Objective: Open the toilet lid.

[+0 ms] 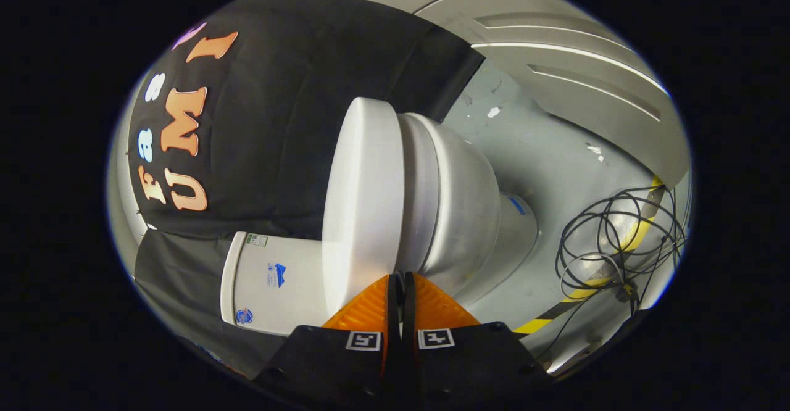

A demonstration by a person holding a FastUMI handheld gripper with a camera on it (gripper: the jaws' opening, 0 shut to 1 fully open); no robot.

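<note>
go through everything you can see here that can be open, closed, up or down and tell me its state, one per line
toilet lid: closed, lying flat on the seat.
gripper: fingers together, tips right at the seam under the lid's front edge; nothing visibly clamped.
toilet tank: cover on.
cables: loose tangle on the floor beside the toilet.

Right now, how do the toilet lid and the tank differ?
The lid is a plain rounded disc, closed on the bowl; the tank is boxy and bears stickers. The lid's front edge sits right at the gripper, whose fingers are nearly together; the tank lies beyond, against the black cloth. Both are white.
</note>
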